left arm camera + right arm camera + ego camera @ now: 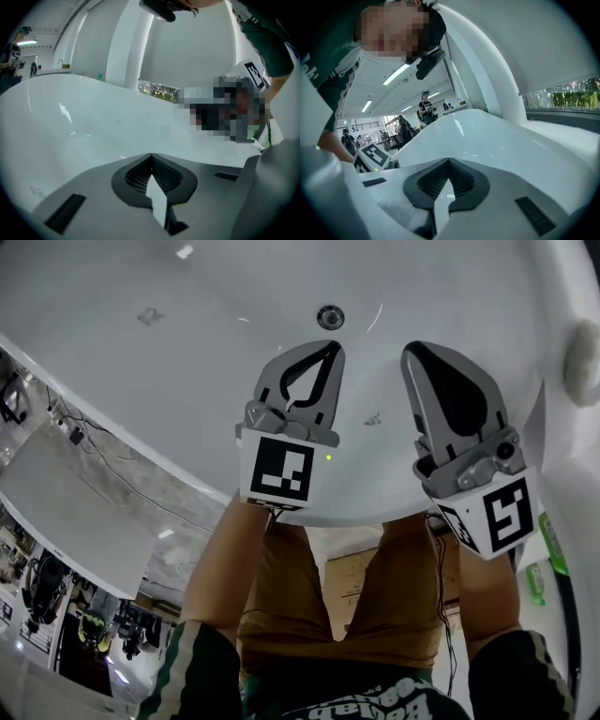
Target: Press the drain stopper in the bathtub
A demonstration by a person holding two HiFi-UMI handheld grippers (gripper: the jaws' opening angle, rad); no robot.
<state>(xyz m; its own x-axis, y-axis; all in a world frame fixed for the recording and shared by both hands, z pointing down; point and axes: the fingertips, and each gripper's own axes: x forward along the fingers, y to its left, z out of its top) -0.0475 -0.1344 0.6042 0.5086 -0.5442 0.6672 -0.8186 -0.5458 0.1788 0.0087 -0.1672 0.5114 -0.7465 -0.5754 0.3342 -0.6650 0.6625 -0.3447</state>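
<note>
In the head view the round metal drain stopper (330,317) sits in the floor of the white bathtub (141,296). My left gripper (331,347) hangs just short of the stopper, its tips near it, jaws shut on nothing. My right gripper (415,352) hovers to the right of the stopper, also shut and empty. The left gripper view shows the left gripper (151,155) with jaws meeting against the tub's inner wall (93,126). The right gripper view shows the right gripper (448,160) closed before the tub rim (487,126). Neither gripper view shows the stopper.
The tub's curved rim (122,423) runs across the left, with marbled floor (141,493) below it. A white round knob (583,362) sits at the right edge. A green bottle (553,545) stands outside the tub at right. The left gripper's marker cube (370,157) shows in the right gripper view.
</note>
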